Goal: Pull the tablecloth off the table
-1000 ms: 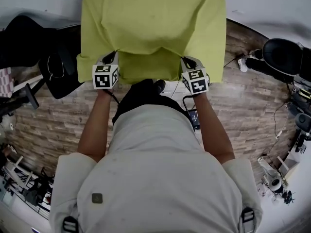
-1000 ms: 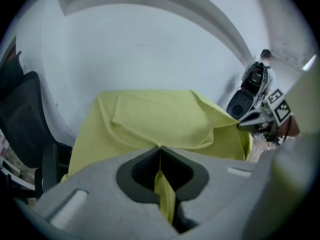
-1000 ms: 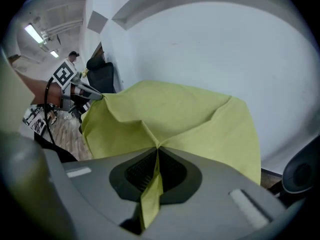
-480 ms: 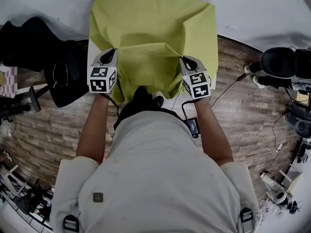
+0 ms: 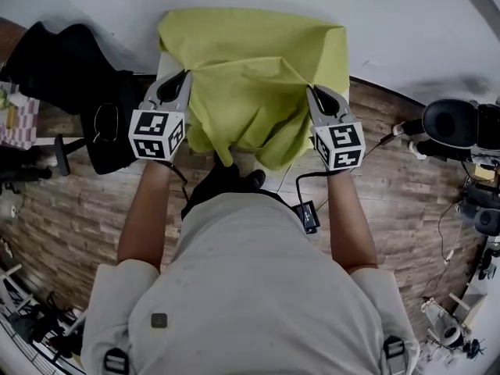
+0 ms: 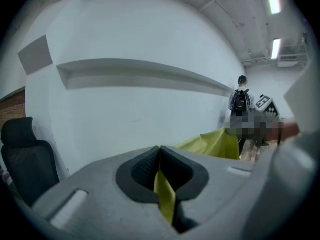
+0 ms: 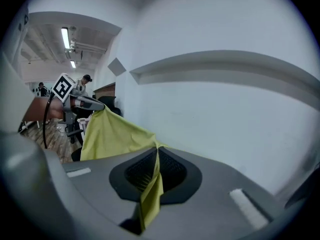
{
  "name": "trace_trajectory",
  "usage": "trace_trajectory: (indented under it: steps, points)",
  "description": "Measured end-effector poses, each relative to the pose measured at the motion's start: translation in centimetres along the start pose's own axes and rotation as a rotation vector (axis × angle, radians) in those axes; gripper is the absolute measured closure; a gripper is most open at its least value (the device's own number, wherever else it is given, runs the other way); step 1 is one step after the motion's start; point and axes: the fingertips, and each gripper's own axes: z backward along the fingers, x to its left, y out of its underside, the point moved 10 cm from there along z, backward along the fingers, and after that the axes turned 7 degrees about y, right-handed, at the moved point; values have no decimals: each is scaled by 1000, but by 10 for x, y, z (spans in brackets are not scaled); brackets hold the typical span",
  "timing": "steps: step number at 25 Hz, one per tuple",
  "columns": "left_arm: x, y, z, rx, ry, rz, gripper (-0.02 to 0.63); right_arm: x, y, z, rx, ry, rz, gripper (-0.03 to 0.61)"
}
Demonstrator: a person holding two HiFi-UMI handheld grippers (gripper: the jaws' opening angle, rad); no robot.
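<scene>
Raised well up since a second ago, both grippers, with the near edge of the tablecloth (image 5: 250,69) hauled up and bunched in a sagging fold between them.

Far left of the tablecloth: black office chair (image 5: 101,123) on wood floor (image 5: 70,201).

At the tablecloth's left near corner: left gripper (image 5: 183,76), jaws pressed together, pinching a thin yellow strip of cloth. Same pinch plain in the left gripper view (image 6: 160,151), strip hanging down out of the pads (image 6: 164,196).

Middle: far part of the tablecloth still lying over the table (image 5: 162,65), against the white wall. Near part off the surface, drooping between the two grips. Shoes (image 5: 234,180) just below the hanging fold.

At the tablecloth's right near corner: right gripper (image 5: 315,92), jaws likewise clamped shut on the cloth edge. Confirmed in the right gripper view (image 7: 157,151), cloth (image 7: 115,136) stretching away leftward.

Far right of the tablecloth: second black chair (image 5: 457,123).
</scene>
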Motion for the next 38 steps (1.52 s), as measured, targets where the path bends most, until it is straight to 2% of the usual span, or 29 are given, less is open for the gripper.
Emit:
trace_trajectory:
  steps: [7, 13, 21, 25, 31, 38]
  points:
    - [9, -52, 44, -151, 39, -88, 606, 24, -66, 40, -164, 47, -10, 563]
    - [30, -71, 91, -201, 117, -140, 606, 79, -98, 68, -214, 123, 8, 563]
    - [74, -65, 171, -245, 227, -203, 606, 177, -122, 106, -264, 249, -26, 563]
    - [90, -58, 203, -259, 271, -201, 606, 217, -125, 122, -271, 277, -59, 563]
    - [86, -58, 242, -299, 310, -187, 606, 248, -135, 154, -274, 297, -63, 563]
    - [64, -60, 276, -336, 284, -180, 606, 262, -139, 187, -317, 272, -39, 563]
